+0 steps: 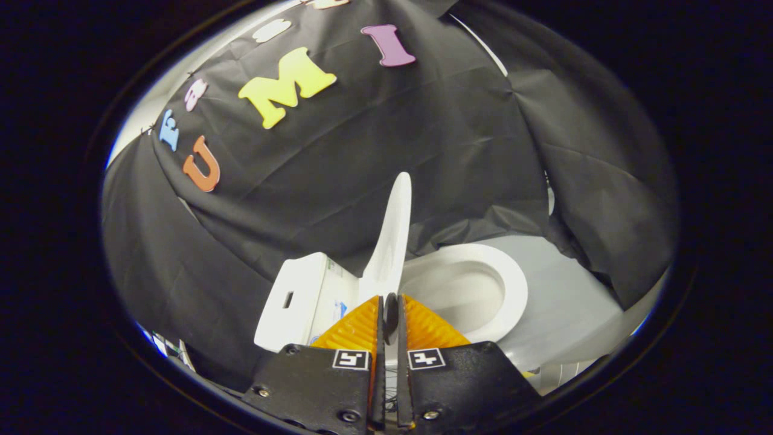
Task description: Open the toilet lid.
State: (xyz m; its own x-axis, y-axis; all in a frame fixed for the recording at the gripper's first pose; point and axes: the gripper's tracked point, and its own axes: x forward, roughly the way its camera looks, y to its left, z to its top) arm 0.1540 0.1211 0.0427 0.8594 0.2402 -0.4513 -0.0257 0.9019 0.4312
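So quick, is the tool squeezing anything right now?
Tool: closed, fingers nearly together and pinching nothing, just in front of the raised toilet lid.

The fingers (423, 329) are hiding the lid's (389, 241) lower end and the bowl's (483, 284) near rim.

A handheld two-finger gripper (389, 311) with ribbed, wedge-shaped fingers (356, 329) that taper forward to a narrow gap between them. Each finger is mounted on a black, matte, lightly textured block (314, 380). A small square black-and-white marker (351, 359) sits at the inner top corner of each block. Round silver screws (349, 415) dot the blocks near their corners and lower edges. A thin dark seam runs between the two blocks.
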